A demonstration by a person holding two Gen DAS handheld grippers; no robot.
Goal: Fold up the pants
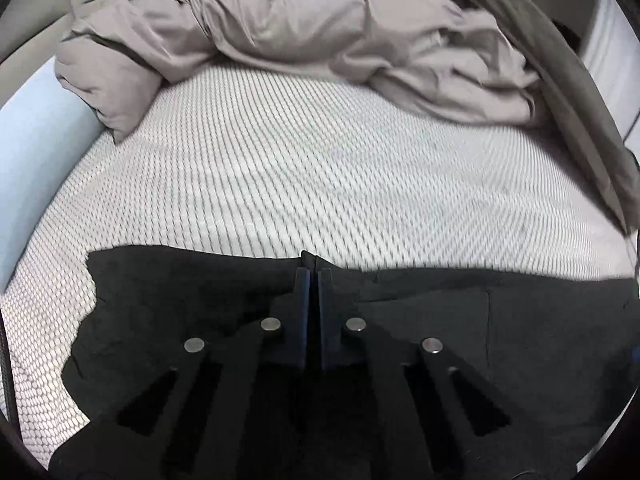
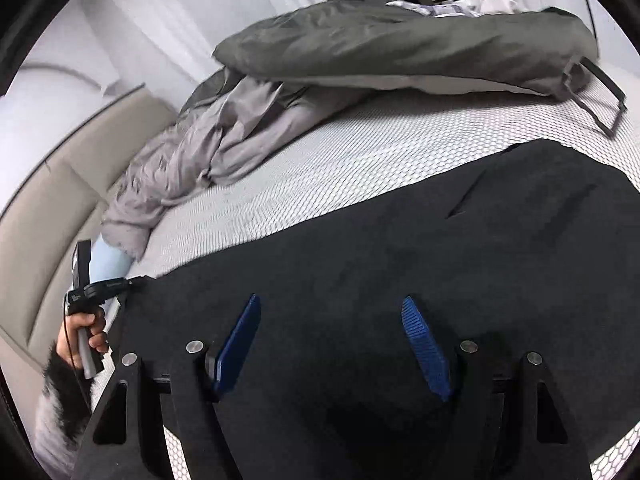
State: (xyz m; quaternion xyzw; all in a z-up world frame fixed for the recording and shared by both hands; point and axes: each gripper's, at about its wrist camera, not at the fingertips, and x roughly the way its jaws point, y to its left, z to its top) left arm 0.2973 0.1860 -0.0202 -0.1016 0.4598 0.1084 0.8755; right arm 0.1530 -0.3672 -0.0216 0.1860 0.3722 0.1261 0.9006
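Black pants (image 2: 400, 248) lie spread on the white patterned bed (image 2: 320, 168). In the left wrist view the pants (image 1: 180, 300) cover the near part of the bed (image 1: 300, 160). My left gripper (image 1: 314, 276) is shut on the far edge of the pants, pinching a small peak of cloth. It also shows in the right wrist view (image 2: 132, 282), held in a hand at the pants' left corner. My right gripper (image 2: 332, 308) is open, its blue pads (image 2: 424, 344) hovering just above the pants, holding nothing.
A rumpled grey duvet (image 1: 320, 32) lies along the far side of the bed; it also shows in the right wrist view (image 2: 360, 52). A light blue pillow (image 1: 36, 132) sits at the left. A beige padded headboard (image 2: 60, 184) runs along the left edge.
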